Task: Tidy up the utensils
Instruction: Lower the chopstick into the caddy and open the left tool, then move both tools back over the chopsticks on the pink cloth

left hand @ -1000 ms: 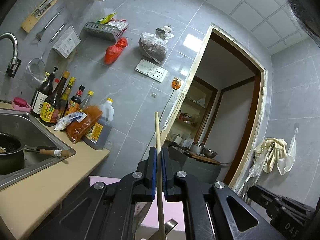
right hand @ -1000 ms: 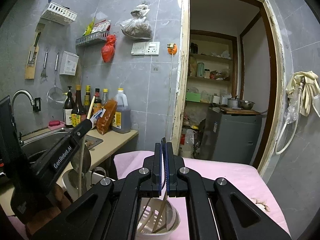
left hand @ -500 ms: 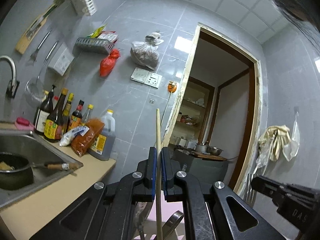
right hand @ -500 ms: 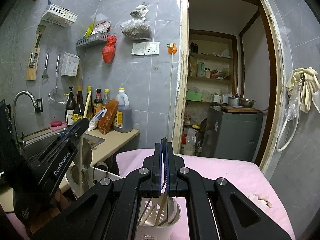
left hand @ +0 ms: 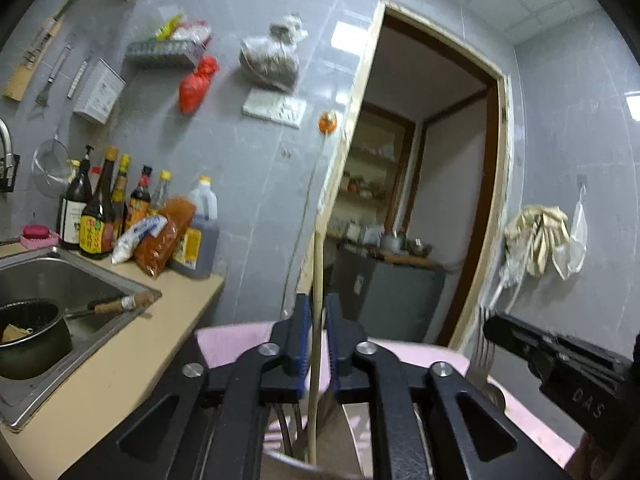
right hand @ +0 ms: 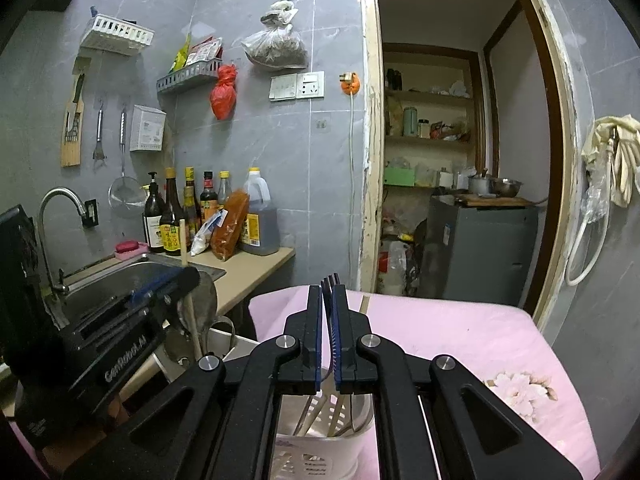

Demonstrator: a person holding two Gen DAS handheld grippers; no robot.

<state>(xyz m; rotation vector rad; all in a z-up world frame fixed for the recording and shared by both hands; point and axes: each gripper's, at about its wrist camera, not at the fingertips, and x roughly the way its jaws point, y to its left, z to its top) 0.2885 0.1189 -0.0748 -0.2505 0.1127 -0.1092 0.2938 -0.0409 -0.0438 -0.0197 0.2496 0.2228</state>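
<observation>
My left gripper [left hand: 316, 308] has its jaws slightly apart around an upright wooden chopstick [left hand: 317, 264]; its lower end reaches into a holder rim [left hand: 296, 465] below. In the right wrist view the left gripper [right hand: 176, 280] stands over a white holder [right hand: 224, 344] holding a metal ladle [right hand: 202, 300]. My right gripper [right hand: 329, 294] is shut on a metal fork [right hand: 331, 280], tines up, above a white slotted utensil cup [right hand: 320, 456] with several chopsticks and utensils. The fork also shows in the left wrist view [left hand: 482, 356].
A pink cloth covers the table [right hand: 440, 328]. To the left are a beige counter [left hand: 120, 364], a steel sink [left hand: 60, 280] with a black pot [left hand: 28, 336], and sauce bottles [right hand: 188, 212]. An open doorway [right hand: 460, 160] lies behind.
The left gripper has tilted down and lowered the chopstick toward the holder, and its jaws have loosened. The right gripper has stayed over the cup with the fork.
</observation>
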